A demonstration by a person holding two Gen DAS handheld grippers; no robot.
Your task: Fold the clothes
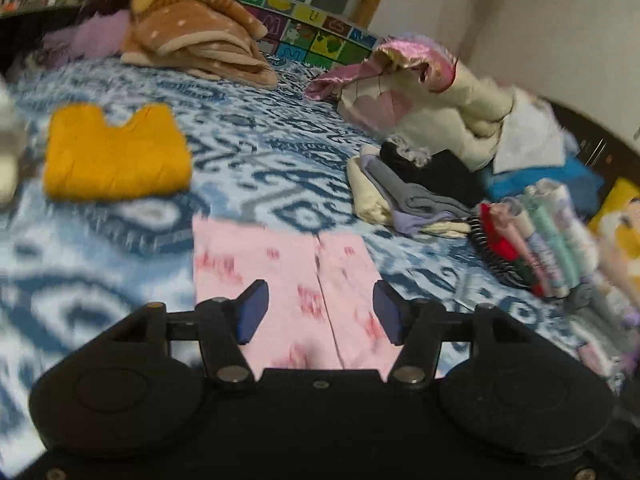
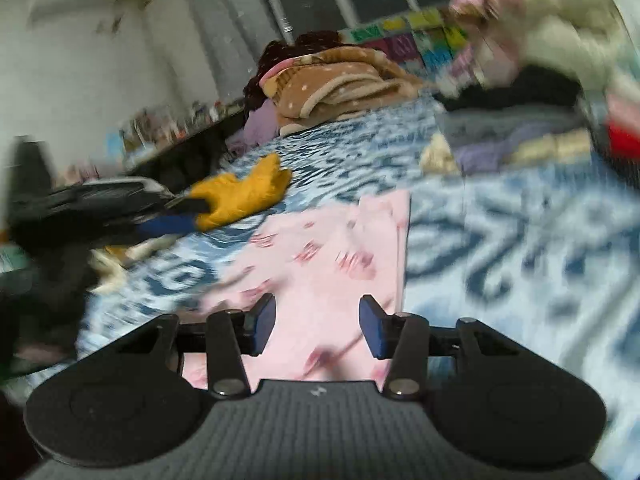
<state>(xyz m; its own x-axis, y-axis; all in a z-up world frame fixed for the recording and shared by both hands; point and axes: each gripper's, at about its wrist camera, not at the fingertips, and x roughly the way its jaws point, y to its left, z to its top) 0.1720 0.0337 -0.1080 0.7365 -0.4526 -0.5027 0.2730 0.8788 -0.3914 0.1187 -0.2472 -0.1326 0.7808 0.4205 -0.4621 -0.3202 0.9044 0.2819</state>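
Observation:
A pink patterned garment (image 1: 288, 276) lies flat on the blue-and-white bedspread (image 1: 256, 160). My left gripper (image 1: 318, 312) is open just above its near part, empty. In the right wrist view the same pink garment (image 2: 328, 264) lies under my right gripper (image 2: 318, 326), which is open and empty. The left gripper (image 2: 176, 216) shows at the left of that view, blurred. A folded yellow garment (image 1: 116, 156) lies to the left on the bed; it also shows in the right wrist view (image 2: 244, 196).
A brown dotted blanket (image 1: 192, 36) lies at the far end of the bed. A heap of clothes (image 1: 432, 160) and a row of folded items (image 1: 536, 236) sit at the right. A wall (image 1: 520, 20) stands behind.

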